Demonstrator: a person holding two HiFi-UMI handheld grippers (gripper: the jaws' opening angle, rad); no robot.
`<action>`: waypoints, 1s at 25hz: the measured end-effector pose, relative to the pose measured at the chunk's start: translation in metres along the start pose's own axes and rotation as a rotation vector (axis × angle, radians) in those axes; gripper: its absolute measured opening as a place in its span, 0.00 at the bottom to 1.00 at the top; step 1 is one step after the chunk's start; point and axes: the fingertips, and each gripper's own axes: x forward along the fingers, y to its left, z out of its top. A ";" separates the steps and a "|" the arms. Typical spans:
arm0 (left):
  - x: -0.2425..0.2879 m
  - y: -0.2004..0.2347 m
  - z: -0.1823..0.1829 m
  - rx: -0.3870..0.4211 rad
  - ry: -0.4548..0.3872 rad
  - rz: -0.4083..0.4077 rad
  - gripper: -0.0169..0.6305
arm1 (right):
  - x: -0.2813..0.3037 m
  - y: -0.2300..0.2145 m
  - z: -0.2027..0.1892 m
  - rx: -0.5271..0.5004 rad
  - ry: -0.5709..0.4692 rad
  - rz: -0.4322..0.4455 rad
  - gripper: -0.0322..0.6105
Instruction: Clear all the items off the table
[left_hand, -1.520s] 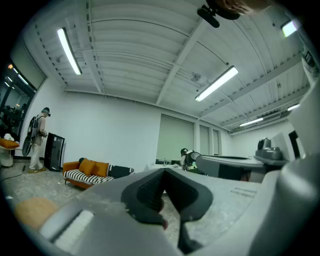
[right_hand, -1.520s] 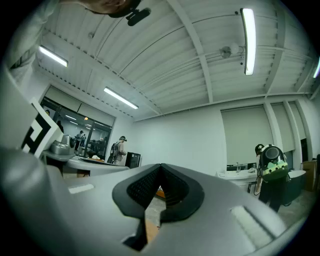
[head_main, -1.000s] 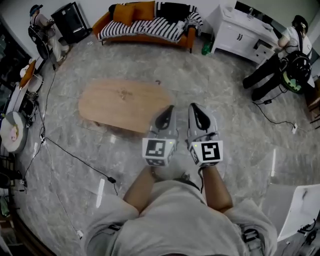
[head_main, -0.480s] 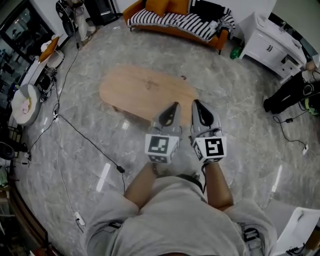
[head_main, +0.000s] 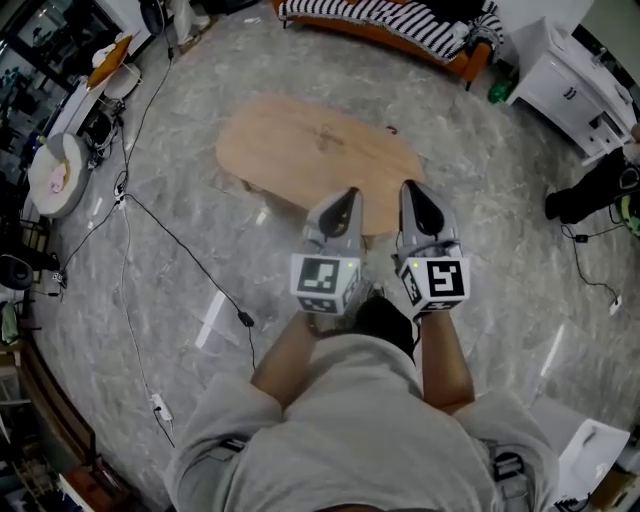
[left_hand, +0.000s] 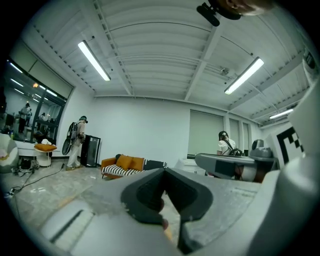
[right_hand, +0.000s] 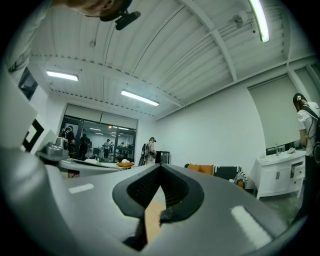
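Observation:
A low oval wooden table stands on the marble floor ahead of me; its top looks bare except for a small dark thing at its far right edge. My left gripper and right gripper are held side by side in front of my body, their tips over the table's near edge. Both are shut with nothing between the jaws. In the left gripper view the left gripper points level across the room toward the sofa. The right gripper also points out into the room.
A striped sofa stands beyond the table, with a green bottle and a white cabinet to its right. Black cables run across the floor at left. A person crouches at the right edge. A white object lies bottom right.
The table has come closer and sits lower in the head view, with the sofa sliding toward the top edge. Both grippers stay together and shut.

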 end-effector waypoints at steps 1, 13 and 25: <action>0.002 0.004 -0.003 -0.003 0.004 0.008 0.06 | 0.004 0.000 -0.003 0.002 0.006 0.007 0.06; 0.077 0.100 -0.031 0.013 0.114 0.083 0.06 | 0.128 -0.015 -0.050 0.069 0.061 0.070 0.06; 0.183 0.177 -0.100 -0.048 0.266 0.174 0.06 | 0.251 -0.048 -0.149 0.093 0.223 0.201 0.06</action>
